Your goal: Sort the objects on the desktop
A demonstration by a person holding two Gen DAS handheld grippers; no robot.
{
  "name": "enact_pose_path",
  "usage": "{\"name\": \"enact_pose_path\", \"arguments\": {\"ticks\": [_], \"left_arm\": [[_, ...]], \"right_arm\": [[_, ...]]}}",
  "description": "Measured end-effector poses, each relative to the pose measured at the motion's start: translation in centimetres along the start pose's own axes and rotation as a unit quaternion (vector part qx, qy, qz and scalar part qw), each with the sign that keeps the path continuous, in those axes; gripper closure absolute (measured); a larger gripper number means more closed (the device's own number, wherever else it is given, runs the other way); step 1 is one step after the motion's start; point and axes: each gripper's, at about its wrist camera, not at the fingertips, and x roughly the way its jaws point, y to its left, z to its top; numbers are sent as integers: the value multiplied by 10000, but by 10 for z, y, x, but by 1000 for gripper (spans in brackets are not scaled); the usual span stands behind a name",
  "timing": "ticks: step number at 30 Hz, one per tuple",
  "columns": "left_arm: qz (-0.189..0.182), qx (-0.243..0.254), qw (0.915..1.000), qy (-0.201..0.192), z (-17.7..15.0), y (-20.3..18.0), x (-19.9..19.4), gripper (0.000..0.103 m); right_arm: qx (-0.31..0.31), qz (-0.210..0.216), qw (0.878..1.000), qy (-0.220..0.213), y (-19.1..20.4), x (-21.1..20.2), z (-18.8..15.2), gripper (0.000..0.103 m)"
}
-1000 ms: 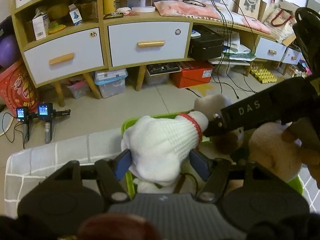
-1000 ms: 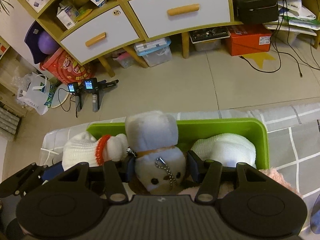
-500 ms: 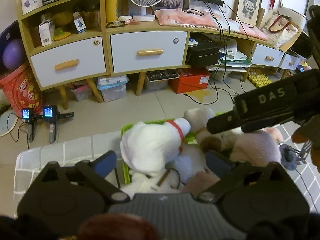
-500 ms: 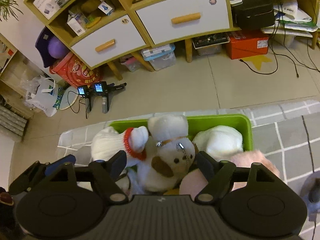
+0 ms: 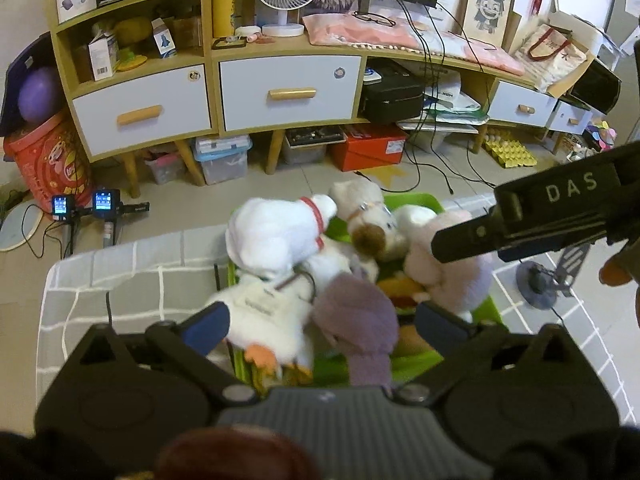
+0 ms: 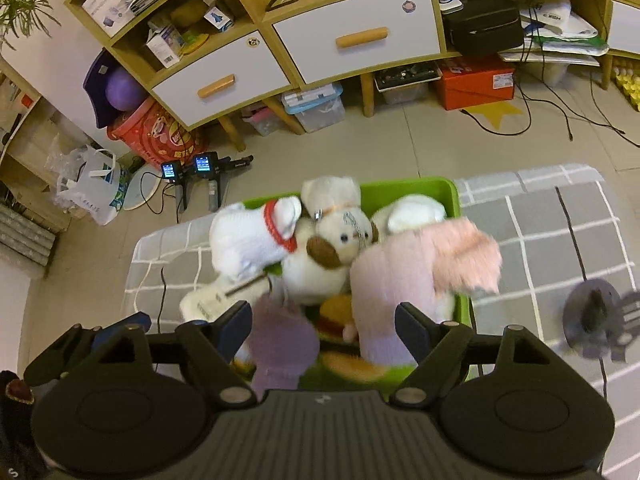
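A green bin point(image 6: 448, 189) on the grey checked table holds several plush toys. A white plush with a red collar point(image 5: 276, 232) point(image 6: 248, 236) lies on the bin's left rim. A cream and brown plush dog point(image 5: 368, 220) point(image 6: 332, 248) lies beside it, a pink plush point(image 6: 400, 276) point(image 5: 448, 272) to its right, and a purple plush point(image 5: 356, 320) point(image 6: 280, 340) nearest me. My left gripper point(image 5: 322, 324) is open and empty above the pile. My right gripper point(image 6: 324, 320) is open and empty above the bin; its body crosses the left wrist view point(image 5: 540, 216).
The table's far edge point(image 6: 360, 184) drops to the floor. A small grey stand point(image 6: 596, 316) sits on the table right of the bin. A wooden cabinet with white drawers point(image 5: 288, 92), storage boxes and cables stands beyond on the floor.
Both grippers opened, released the white plush and the plush dog into the bin, and pulled up and back, so more of the pile shows.
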Motion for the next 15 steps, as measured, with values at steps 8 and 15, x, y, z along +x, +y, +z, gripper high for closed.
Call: {"name": "enact_pose_path", "arguments": {"ticks": [8, 15], "left_arm": [[11, -54, 10000, 83, -27, -18, -29, 1], [18, -46, 9999, 125, -53, -29, -55, 1]], "right_arm": [[106, -3, 9999, -32, -6, -32, -35, 23], [68, -83, 9999, -55, -6, -52, -68, 23]]}}
